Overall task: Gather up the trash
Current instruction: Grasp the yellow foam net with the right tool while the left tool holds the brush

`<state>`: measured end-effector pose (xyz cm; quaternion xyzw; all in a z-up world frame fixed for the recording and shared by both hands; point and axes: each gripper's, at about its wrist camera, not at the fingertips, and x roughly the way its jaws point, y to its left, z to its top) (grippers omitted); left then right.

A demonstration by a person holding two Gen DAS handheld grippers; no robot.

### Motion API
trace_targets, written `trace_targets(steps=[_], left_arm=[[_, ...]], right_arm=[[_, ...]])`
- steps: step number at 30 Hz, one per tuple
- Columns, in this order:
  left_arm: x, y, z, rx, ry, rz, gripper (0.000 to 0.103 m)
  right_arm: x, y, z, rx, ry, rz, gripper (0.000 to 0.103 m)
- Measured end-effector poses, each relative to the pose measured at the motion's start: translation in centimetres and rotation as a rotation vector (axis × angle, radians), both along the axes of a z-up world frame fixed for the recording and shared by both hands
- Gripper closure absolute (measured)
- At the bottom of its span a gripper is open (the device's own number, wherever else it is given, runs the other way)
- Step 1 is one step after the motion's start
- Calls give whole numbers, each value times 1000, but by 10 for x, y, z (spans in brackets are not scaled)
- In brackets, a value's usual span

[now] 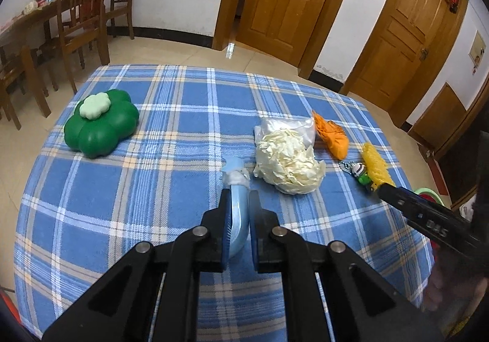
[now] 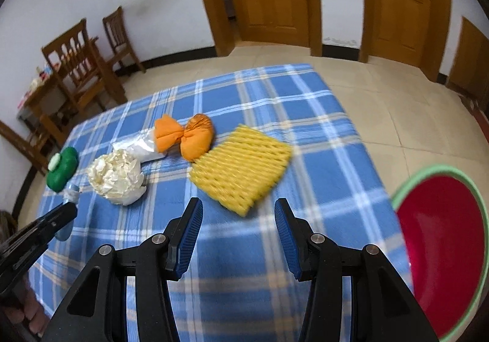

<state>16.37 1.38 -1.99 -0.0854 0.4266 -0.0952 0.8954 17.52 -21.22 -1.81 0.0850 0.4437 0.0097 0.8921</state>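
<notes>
Two grippers work over the plaid tablecloth (image 1: pixel 122 189). Left gripper (image 1: pixel 237 213) pinches a curved pale-blue plastic strip (image 1: pixel 237 219) with a crumpled white wad at its tip; the thin, slick strip may slip free, since only its sides are clamped. Right gripper (image 2: pixel 238 235), jaws spread and empty, hangs near the yellow foam net (image 2: pixel 241 164), a soft ribbed mesh lying flat. A red bin (image 2: pixel 443 250) sits beyond the table's right edge.
</notes>
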Motion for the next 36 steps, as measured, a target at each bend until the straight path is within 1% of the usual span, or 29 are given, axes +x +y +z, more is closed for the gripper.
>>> trace_targets(steps=[5,6,7,8,10,12,17,19,24,31,33,36], left_arm=[[0,3,-1,-12,5,8,93],[0,3,-2,-14,6,8,93],[0,2,-2,-15,8,6,93],[-1,1,-3,-16,9,4,93],[-2,-1,-3,-19,12,1,93],[-5,-3,-2,-20,13,-3,93],[-10,-4,1,-21,7,-4,93],[-11,-5,2,-22,6,-2,93],[-18,-6,9,-18,-5,-5,93],[-30,-17,19,-31,-19,-37,93],[-33,-21,22,-30,-23,-43,93],[-37,-26,24,-31,-25,-52,93]], right_arm=[[8,2,-2,8,-16,29,53],[10,2,-2,8,-23,36,58],[10,2,-2,6,-24,41,69],[10,3,-2,4,-25,45,73],[9,2,-1,7,-29,54,88],[6,2,0,14,-37,61,93],[-1,2,7,12,-71,78,96],[-4,1,10,18,-84,82,100],[-20,-3,23,43,-119,83,101],[-55,-16,44,93,-182,43,101],[-61,-21,48,106,-186,39,101],[-61,-28,47,121,-169,21,97]])
